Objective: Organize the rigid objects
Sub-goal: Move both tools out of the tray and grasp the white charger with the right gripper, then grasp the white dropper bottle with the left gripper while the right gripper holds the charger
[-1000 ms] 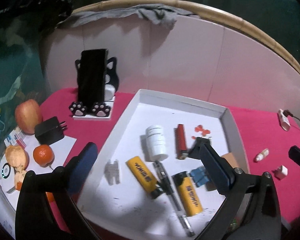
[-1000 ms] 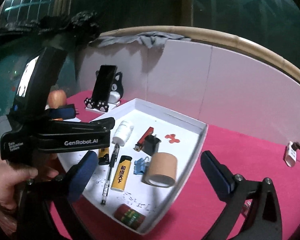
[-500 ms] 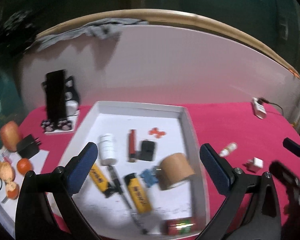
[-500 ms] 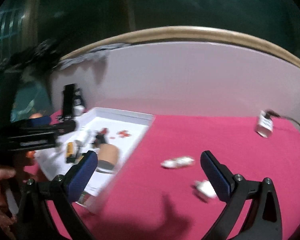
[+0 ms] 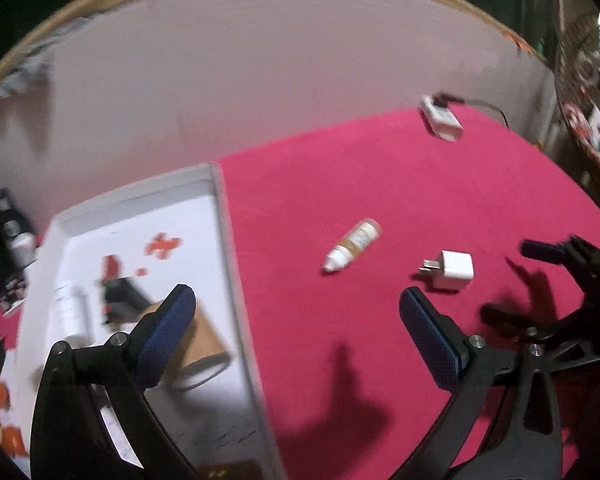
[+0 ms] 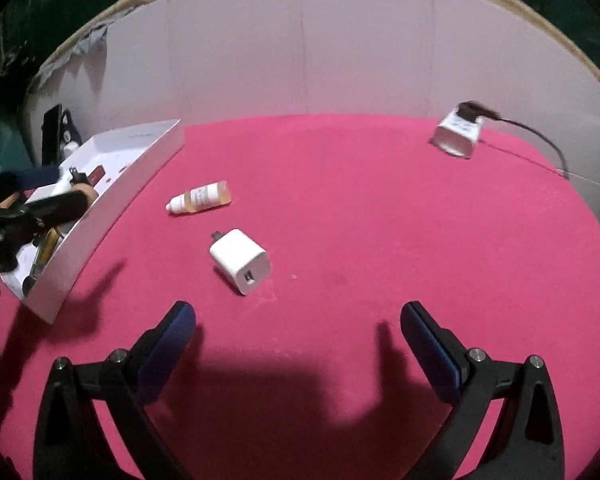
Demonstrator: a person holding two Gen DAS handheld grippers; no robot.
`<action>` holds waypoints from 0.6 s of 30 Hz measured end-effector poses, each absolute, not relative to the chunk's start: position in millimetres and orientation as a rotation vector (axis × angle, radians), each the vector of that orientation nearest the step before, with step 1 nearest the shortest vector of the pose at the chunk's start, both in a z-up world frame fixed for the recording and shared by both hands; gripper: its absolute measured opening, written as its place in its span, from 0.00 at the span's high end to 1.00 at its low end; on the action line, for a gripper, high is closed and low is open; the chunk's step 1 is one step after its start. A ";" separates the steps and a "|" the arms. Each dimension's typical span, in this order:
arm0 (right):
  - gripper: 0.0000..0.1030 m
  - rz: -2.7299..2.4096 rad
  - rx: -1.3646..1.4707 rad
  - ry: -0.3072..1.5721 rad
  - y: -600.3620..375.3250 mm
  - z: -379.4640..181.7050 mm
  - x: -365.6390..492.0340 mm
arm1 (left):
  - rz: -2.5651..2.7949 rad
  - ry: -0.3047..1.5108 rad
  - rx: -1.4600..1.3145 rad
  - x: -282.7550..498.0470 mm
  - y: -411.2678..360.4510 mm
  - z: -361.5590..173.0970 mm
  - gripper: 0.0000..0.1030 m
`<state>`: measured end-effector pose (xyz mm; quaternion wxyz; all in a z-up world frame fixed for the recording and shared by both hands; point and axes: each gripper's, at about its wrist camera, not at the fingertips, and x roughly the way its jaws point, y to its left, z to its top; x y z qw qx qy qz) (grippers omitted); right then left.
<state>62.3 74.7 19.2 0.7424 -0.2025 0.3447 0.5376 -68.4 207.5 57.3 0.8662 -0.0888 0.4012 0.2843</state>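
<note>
We have both grippers spread wide and carrying nothing. Our right gripper (image 6: 298,320) hovers over the pink bench (image 6: 380,220), and the white USB charger cube (image 6: 240,261) lies just ahead of it, slightly toward its left finger, prongs pointing away toward the small dropper bottle (image 6: 200,199). That bottle lies on its side between the charger and the white tray (image 6: 112,200), near the tray's outer wall but apart from it. Our left gripper (image 5: 296,316) straddles the tray's right wall (image 5: 236,280), with the cardboard tape roll (image 5: 204,344) just behind its left finger (image 5: 168,332).

We judge the charger to be the next pick, and the risks are these:

- The cube sits off-centre to our fingers and at an angle. If we close on its corners and not on flat faces, it may twist out or skid across the cloth.
- A skid could knock the bottle, which is round and on its side, so it would probably roll.
- The left view is blurred, so that hand seems to be in motion. Its fingers are low near the tray wall and could clip it, shifting the tray and the loose things inside.
- Both hands work close together here, and they could cross paths over the tray edge.
- A second white plug with a black cable (image 6: 458,134) lies far back. Dragging it by the cable would tug it sideways.
</note>
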 end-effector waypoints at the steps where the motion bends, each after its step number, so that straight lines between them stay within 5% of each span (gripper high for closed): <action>1: 0.01 1.198 -0.456 0.758 81.4 18.8 61.4 | 0.579 0.854 -0.180 -61.9 208.1 55.7 0.00; 4: 0.11 1.245 -0.491 0.742 99.8 20.4 62.2 | 0.530 0.889 -0.145 -44.6 211.1 51.9 0.00; 8: 0.41 1.304 -0.525 0.778 119.5 14.5 64.2 | 0.488 0.949 -0.131 -27.5 220.2 43.3 0.01; 11: 0.66 1.340 -0.526 0.768 120.3 17.2 61.8 | 0.481 0.985 -0.117 -17.5 224.7 36.0 0.12; 13: 0.67 1.348 -0.516 0.772 116.2 16.1 64.3 | 0.467 1.013 -0.115 -8.1 225.3 29.0 0.28; 18: 0.67 1.303 -0.444 0.813 87.9 15.7 82.7 | 0.441 1.060 -0.090 14.4 221.8 13.9 0.30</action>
